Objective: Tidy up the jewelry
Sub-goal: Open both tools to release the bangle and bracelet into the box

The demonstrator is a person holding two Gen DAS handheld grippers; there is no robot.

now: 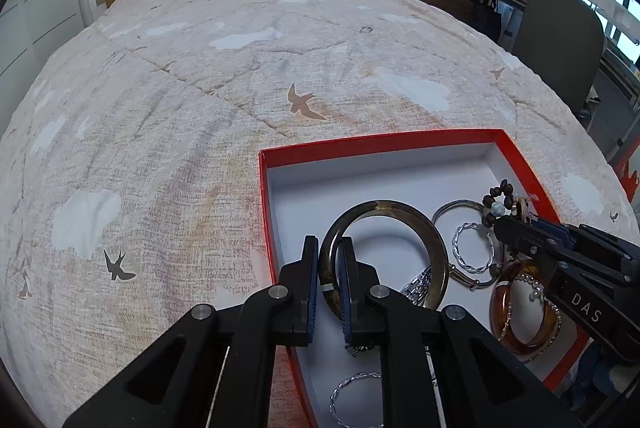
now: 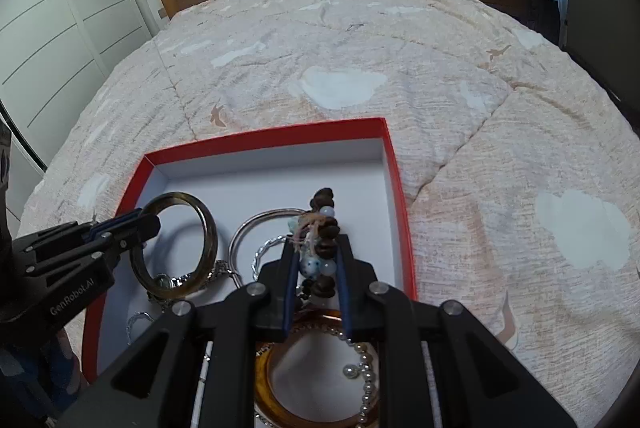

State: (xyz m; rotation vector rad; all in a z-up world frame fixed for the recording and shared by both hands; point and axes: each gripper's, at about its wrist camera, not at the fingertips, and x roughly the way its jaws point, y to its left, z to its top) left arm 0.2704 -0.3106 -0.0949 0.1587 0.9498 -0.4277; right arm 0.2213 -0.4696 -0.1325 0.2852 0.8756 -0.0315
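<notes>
The left tool [image 1: 329,270] is clenched on the rim of a dark horn-coloured bangle [image 1: 400,212], which lies ahead of it in the red box [image 1: 372,142]; the right tool [image 2: 316,268] grips a beaded bracelet [image 2: 322,224] over the same box; beyond both spreads the bed [image 2: 440,48].

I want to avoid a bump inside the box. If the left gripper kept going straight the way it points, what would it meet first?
Likely the white floor of the red box. The left gripper, shut on the dark bangle, points down into bare floor ahead; depth is hard to judge.
</notes>
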